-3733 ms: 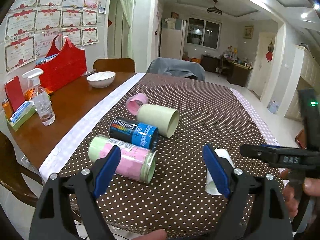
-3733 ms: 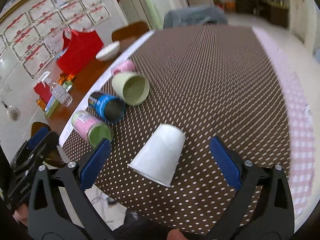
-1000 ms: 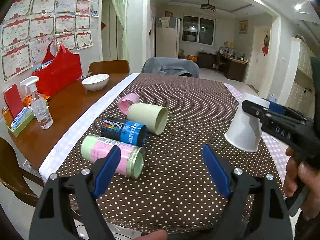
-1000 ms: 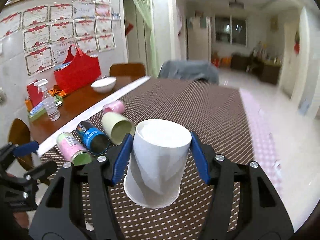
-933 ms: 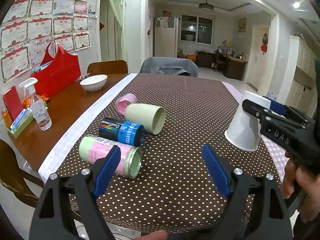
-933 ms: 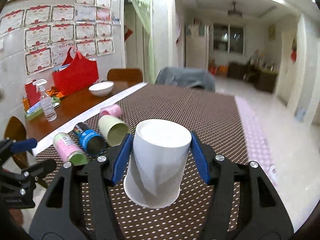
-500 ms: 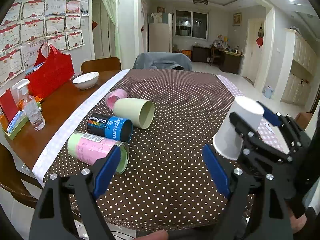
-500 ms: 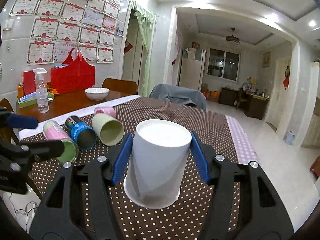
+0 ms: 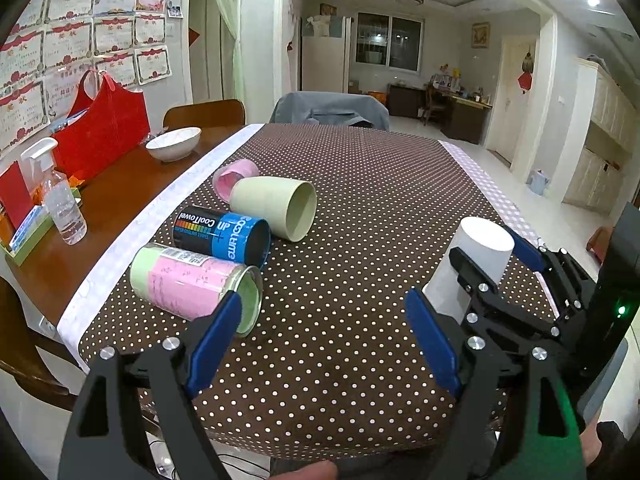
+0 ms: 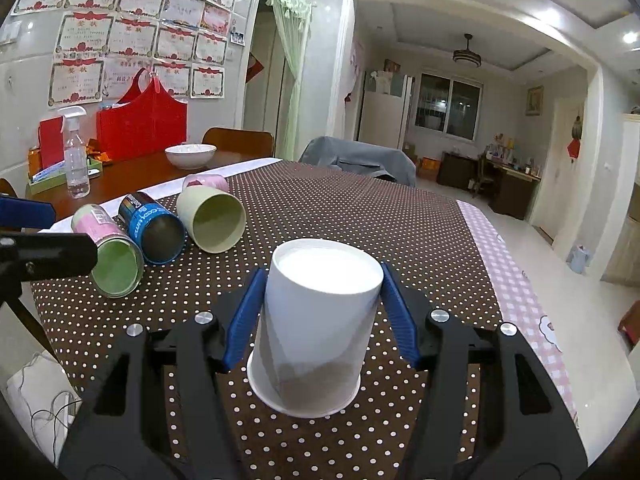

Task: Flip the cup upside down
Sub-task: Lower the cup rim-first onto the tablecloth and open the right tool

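A white paper cup stands upside down, its rim low over or on the brown dotted tablecloth; whether it touches I cannot tell. My right gripper is shut on its sides with the blue pads. The cup also shows in the left wrist view at the right, held by the right gripper. My left gripper is open and empty, hovering over the near table edge.
Several cups lie on their sides at the left: a pink-green one, a blue-black one, a pale green one and a pink one. A white bowl, spray bottle and red bag sit on the wooden table.
The right gripper has lowered the upside-down white cup toward the tablecloth. The left gripper drew back slightly and stays open.
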`<state>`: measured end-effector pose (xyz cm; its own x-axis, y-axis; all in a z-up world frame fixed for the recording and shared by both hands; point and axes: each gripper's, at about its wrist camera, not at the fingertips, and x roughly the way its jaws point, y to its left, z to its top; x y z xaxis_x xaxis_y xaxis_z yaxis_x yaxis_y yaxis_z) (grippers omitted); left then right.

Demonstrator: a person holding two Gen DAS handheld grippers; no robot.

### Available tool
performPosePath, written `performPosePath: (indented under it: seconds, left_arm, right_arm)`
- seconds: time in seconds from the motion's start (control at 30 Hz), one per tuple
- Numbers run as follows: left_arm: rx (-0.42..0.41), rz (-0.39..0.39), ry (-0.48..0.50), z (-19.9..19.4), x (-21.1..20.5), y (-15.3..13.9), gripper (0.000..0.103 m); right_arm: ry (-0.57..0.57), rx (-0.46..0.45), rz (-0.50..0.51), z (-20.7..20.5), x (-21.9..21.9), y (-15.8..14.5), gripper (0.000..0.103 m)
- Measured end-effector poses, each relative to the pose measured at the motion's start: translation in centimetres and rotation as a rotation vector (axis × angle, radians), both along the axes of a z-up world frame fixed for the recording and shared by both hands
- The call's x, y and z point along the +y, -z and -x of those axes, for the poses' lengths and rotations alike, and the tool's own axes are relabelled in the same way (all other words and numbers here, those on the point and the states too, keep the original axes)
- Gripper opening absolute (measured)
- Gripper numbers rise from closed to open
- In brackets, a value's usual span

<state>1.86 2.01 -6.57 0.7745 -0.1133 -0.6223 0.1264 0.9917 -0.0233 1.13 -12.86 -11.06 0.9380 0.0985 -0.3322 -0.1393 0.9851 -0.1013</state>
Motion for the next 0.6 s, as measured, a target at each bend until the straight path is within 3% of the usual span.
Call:
performPosePath:
  seconds: [0.6]
  left_arm:
    - [0.007, -0.003, -0.007, -0.2, 0.5, 0.4, 0.082]
  right_arm:
    - [-0.004, 0.055, -0.004, -0.5, 0.4, 1.2, 0.059]
